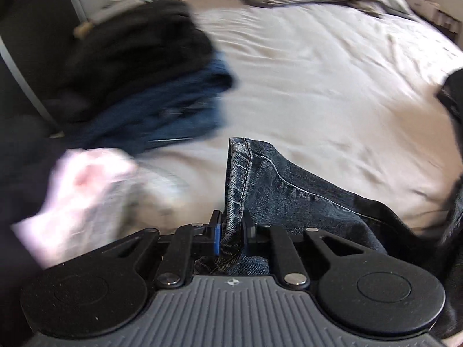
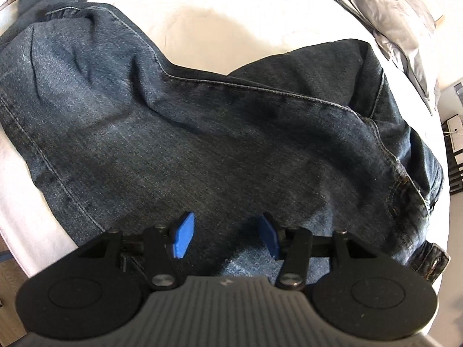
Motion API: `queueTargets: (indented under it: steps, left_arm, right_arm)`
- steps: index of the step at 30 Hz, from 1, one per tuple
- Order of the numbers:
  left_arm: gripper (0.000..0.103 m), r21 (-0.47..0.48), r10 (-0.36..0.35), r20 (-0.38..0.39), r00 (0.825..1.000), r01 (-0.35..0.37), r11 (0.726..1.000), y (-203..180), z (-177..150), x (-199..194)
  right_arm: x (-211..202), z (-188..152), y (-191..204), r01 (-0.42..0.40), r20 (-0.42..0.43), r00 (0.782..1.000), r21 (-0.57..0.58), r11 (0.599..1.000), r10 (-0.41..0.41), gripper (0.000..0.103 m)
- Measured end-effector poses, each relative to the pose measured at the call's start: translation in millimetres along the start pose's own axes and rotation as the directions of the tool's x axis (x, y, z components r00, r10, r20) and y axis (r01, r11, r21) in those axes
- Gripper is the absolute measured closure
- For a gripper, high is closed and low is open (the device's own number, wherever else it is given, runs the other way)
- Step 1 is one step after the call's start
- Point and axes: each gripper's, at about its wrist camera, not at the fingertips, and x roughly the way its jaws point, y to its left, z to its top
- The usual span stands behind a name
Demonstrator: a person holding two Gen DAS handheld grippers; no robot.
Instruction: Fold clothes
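Denim is clamped between the closed fingers of the left gripper (image 1: 231, 231): a hemmed edge of the jeans (image 2: 202, 133) stands up just ahead of its jaws and trails off to its right over the pale bed sheet (image 1: 332, 86). Ahead and to the left of that gripper a heap of dark clothes (image 1: 139, 66) is seen, black over dark blue, with a pale garment (image 1: 86, 190) nearer on the left; both are smeared by blur, so whether they are folded cannot be told.

The right gripper (image 2: 227, 237) is held with its blue pads apart and nothing between them, just above the broad body of the jeans. The denim is spread ahead of it across the sheet, one part reaching away to its left and the waistband with its pocket rivets bunched at its right. A grey pillow (image 2: 390, 14) lies far ahead to the right.

Several slips can be judged possible. The thick seam may be pulled out of the left grip if the heavy cloth is lifted quickly. Creases near the middle seam may be pressed into the fold if they are not smoothed. The bunched waistband may leave the layers out of line. Should the right pads close on one layer only, the layer beneath may be dragged askew.
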Motion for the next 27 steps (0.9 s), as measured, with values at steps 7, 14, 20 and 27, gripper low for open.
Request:
queueTargets:
  steps: [7,14,20,27]
  left_arm:
    - [0.092,-0.077,0.18,-0.039,0.983,-0.183,0.98,56.2,-23.6,-30.2]
    - [0.08,-0.061,0.2,-0.072,0.977,-0.205,0.977,50.3,-27.3,-16.7]
    - [0.05,-0.028,0.24,0.021,0.97,-0.24,0.97,25.3,-10.4,-31.3]
    - [0.048,0.052,0.093,0.157,0.983,-0.102,0.993,-38.8,20.6,-55.4]
  right_arm:
    - [-0.1,-8.9,-5.5,0.034,-0.03,0.999,0.024,0.999,-0.033,0.045]
    - [-9.9,-31.9,-39.2,0.021,-0.005,1.0,0.204,0.979,-0.02,0.044]
    - [-29.7,-56.1,-70.1,0.049,0.045,0.997,0.337,0.94,-0.068,0.044]
    - [-52.2,-74.6,-124.0,0.041,0.105,0.989,0.504,0.863,-0.109,0.044]
